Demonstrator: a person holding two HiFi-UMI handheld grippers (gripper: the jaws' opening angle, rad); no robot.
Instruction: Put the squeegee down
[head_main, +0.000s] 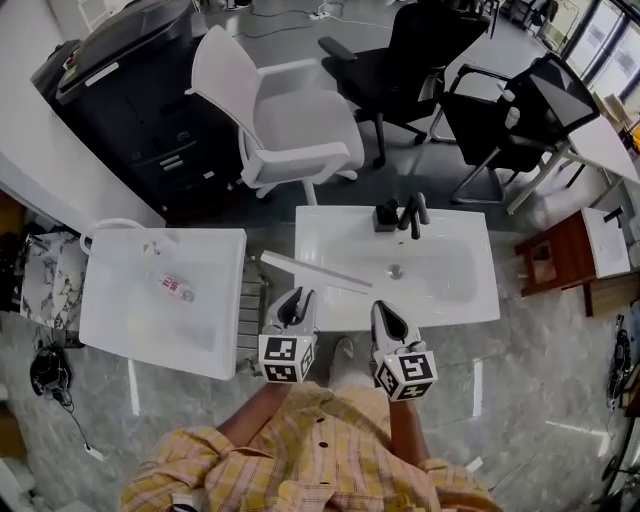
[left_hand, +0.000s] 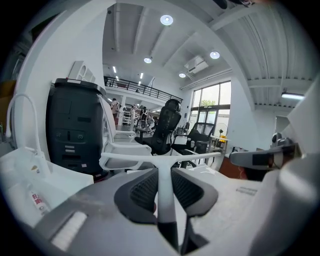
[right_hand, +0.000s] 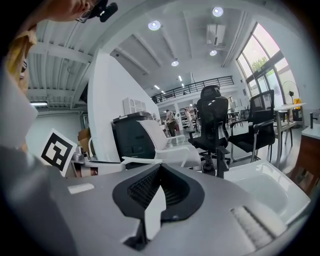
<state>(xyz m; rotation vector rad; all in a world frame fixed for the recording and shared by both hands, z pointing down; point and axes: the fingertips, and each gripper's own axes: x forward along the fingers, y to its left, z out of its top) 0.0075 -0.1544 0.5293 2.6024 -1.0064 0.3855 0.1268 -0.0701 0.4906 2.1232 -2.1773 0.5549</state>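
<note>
Left claw: the grey left gripper (head_main: 297, 298) is clenched on the thin handle of the white plastic T-shaped squeegee (head_main: 316, 272).
Right claw: the grey right gripper (head_main: 386, 309) is pinched together with nothing in it.
Where it is: the squeegee is over the front left corner of the white sink (head_main: 478, 300). Its long blade pokes out past the sink's left edge.
How it handles: it looks light, stiff and smooth. The handle is the best place to hold it.
Edges: the black tap (head_main: 405, 213) stands at the back of the sink.
Room: the sink's bowl looks wide and bare, so the long blade can lie flat.
</note>
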